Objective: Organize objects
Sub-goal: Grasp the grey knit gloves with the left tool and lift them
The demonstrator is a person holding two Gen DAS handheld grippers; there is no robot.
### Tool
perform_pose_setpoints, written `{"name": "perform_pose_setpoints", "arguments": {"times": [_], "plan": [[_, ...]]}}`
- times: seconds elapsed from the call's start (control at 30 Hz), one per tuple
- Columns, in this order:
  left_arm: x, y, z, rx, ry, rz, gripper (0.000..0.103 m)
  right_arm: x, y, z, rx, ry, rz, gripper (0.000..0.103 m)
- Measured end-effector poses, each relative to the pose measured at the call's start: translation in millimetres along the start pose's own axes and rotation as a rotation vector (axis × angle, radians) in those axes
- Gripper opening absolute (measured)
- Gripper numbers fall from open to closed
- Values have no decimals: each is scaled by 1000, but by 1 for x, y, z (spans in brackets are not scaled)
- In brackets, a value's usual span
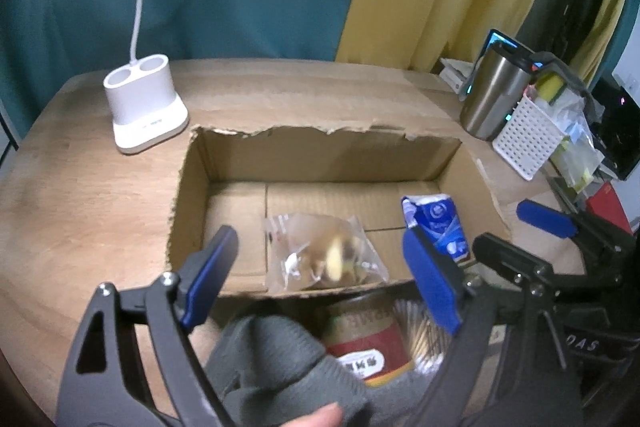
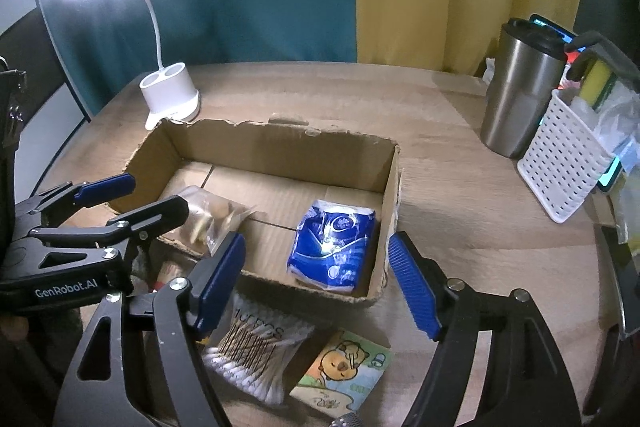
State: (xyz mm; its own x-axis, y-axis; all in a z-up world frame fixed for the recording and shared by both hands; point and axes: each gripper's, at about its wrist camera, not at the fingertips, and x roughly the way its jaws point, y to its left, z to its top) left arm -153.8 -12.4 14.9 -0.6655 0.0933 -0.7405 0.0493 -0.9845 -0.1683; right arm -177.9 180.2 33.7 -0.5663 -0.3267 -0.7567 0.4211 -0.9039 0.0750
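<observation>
An open cardboard box (image 1: 192, 187) (image 2: 276, 135) sits on the wooden table. Inside lie a clear snack bag (image 1: 320, 253) (image 2: 212, 215) and a blue tissue pack (image 1: 438, 223) (image 2: 332, 243). My left gripper (image 1: 320, 275) is open and empty above the box's near edge, over the snack bag. My right gripper (image 2: 316, 287) is open and empty over the box's near right corner. In front of the box lie a red-labelled jar (image 1: 368, 339), a pack of cotton swabs (image 2: 256, 351) (image 1: 420, 335), a cartoon tissue pack (image 2: 344, 371) and a grey cloth (image 1: 272, 359).
A white lamp base (image 1: 146, 111) (image 2: 170, 95) stands behind the box at the left. A steel tumbler (image 1: 494, 95) (image 2: 520, 91) and a white perforated basket (image 1: 528, 135) (image 2: 564, 163) stand at the right. Curtains hang behind the table.
</observation>
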Motion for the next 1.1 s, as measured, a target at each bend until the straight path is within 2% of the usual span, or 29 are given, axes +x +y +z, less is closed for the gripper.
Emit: {"name": "perform_pose_setpoints", "arguments": {"times": [0.33, 1.1], "plan": [[-21, -3, -10, 19, -34, 16, 86, -17, 3, -12, 1, -21, -14, 77], [-50, 0, -44, 18, -48, 40, 86, -40, 11, -41, -7, -30, -17, 77]]}}
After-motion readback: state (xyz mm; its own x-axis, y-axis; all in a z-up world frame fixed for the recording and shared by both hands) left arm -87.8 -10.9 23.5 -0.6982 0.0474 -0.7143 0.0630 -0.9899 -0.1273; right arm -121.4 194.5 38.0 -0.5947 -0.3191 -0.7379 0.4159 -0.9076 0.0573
